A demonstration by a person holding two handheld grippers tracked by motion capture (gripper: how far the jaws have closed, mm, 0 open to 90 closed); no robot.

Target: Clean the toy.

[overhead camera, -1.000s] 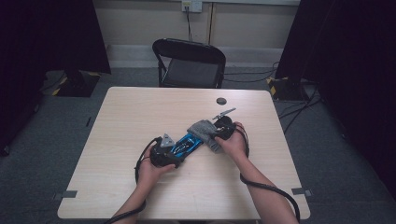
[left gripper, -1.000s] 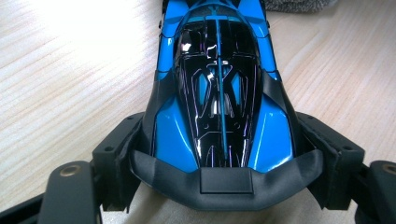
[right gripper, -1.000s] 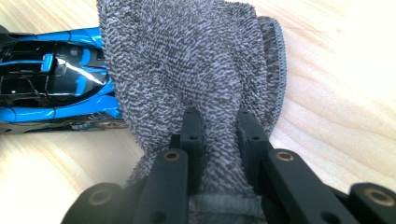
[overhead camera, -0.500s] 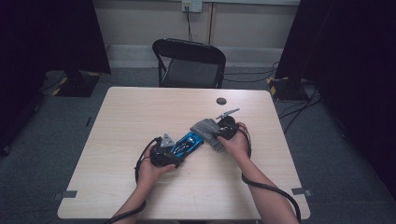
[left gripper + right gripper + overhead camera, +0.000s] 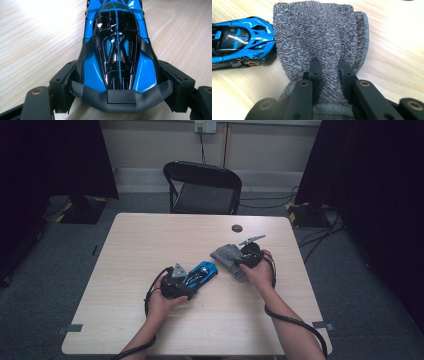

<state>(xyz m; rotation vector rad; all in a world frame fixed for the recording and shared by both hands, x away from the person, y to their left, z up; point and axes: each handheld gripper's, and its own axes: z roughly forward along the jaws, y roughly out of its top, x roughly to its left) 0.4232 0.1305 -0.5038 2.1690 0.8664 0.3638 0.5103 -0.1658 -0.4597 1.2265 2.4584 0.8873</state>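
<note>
Glossy blue-and-black toy car point(image 5: 116, 50) clamped at its rear by left tool point(image 5: 117, 97), right tool point(image 5: 329, 72) pinching nubby grey cloth point(image 5: 317, 32)

The toy car point(image 5: 116, 50) is bright blue with a glossy black roof and a thin blue stripe down its middle — its wheels show orange hubs. The cloth point(image 5: 322, 42) is grey, flecked light and dark in a looped weave. The worktop point(image 5: 150, 245) is pale wood-grain — both tongs are black.
</note>
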